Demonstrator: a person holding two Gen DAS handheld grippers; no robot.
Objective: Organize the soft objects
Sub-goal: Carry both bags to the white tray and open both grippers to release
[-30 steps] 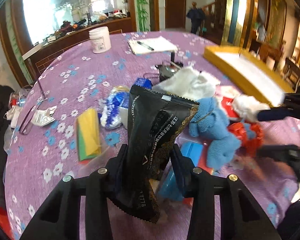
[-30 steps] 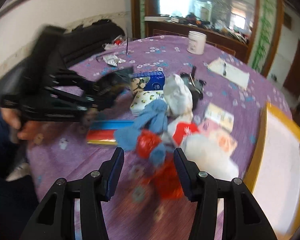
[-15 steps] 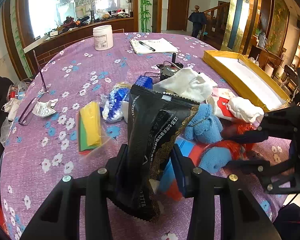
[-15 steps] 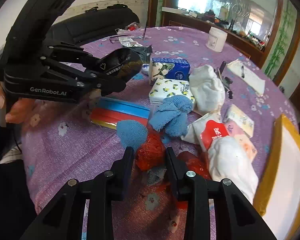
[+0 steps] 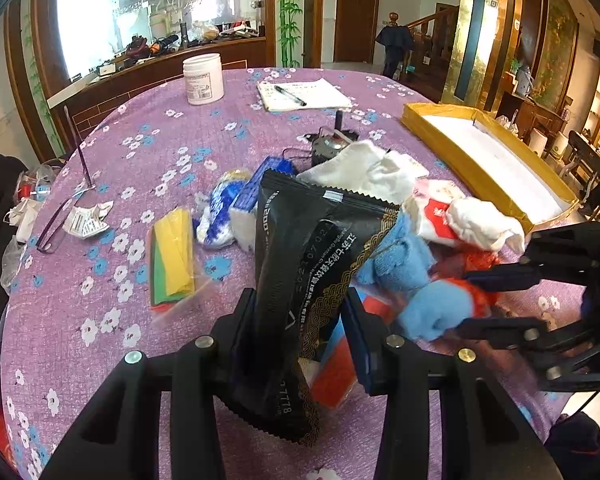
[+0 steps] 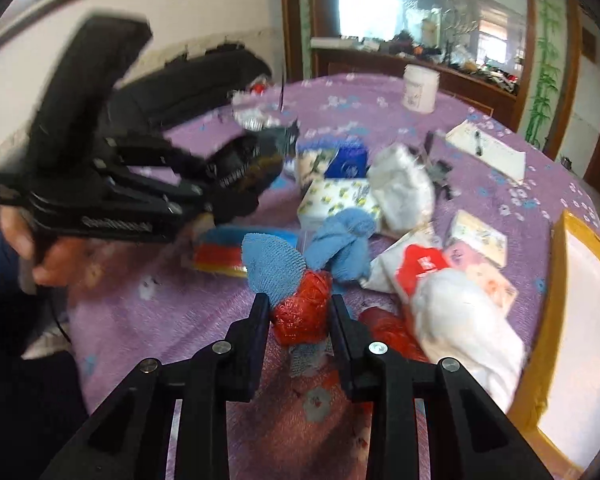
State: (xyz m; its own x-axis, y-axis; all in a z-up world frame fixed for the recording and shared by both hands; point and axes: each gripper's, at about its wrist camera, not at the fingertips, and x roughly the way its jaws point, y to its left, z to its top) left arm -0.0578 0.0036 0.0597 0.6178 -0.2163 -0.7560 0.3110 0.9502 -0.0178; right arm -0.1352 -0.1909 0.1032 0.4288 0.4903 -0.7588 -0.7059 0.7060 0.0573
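L gripper (image 5: 300, 316) clamps black pouch (image 5: 312, 264), aloft | R gripper (image 6: 300, 316) closing on red mesh ball (image 6: 302, 308) in table pile | gold tray (image 5: 460, 148) empty; sorting barely begun, judged

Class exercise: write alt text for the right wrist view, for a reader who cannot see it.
The right gripper is closing its jaws around a red mesh bundle on a purple floral tablecloth. Blue cloths, white cloths and small packets lie just beyond. At left, the left gripper holds a black packet.
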